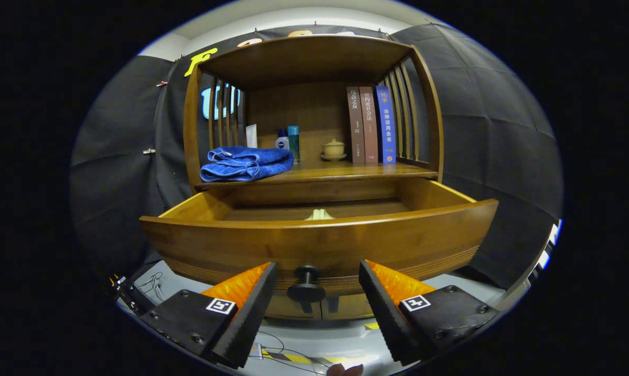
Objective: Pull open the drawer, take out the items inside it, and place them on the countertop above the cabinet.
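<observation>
Drawer (319, 237) pulled out, pale item (319, 214) inside. Tongs (318, 284) spread wide, empty, fingers flanking the knob (306, 284) without touching.

Your wooden drawer (319, 240) stands pulled well out from the cabinet, its curved front facing you, its dark round knob (306, 284) low at the centre. Inside, a small pale item (319, 214) lies on the floor, just behind the front wall.

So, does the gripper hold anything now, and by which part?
Nothing is held. The gripper is open, its fingers apart on either side of the drawer knob, not touching it.
</observation>
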`<state>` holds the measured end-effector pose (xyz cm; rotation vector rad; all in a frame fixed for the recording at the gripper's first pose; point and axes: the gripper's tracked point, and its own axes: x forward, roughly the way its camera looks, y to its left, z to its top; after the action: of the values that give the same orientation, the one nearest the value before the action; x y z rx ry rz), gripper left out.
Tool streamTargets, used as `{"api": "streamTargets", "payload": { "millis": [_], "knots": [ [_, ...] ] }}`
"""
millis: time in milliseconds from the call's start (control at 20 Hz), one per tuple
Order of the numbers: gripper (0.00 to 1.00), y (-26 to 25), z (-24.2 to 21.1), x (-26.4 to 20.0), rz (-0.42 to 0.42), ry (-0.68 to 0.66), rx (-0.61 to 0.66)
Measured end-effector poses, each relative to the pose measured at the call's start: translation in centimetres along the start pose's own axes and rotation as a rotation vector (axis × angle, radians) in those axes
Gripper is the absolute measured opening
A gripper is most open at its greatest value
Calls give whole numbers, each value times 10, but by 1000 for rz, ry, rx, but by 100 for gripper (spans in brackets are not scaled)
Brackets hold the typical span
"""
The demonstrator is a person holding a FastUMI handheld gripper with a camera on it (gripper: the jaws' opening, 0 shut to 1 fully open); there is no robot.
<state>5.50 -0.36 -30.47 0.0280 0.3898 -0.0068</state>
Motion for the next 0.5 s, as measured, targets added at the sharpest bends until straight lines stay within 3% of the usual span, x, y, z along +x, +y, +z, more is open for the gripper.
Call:
{"api": "streamTargets", "payload": {
  "millis": [250,500],
  "knots": [
    [99,-21,63,-12,-27,2,-14],
    [99,-13,94,12,78,157,-66]
  ]
}}
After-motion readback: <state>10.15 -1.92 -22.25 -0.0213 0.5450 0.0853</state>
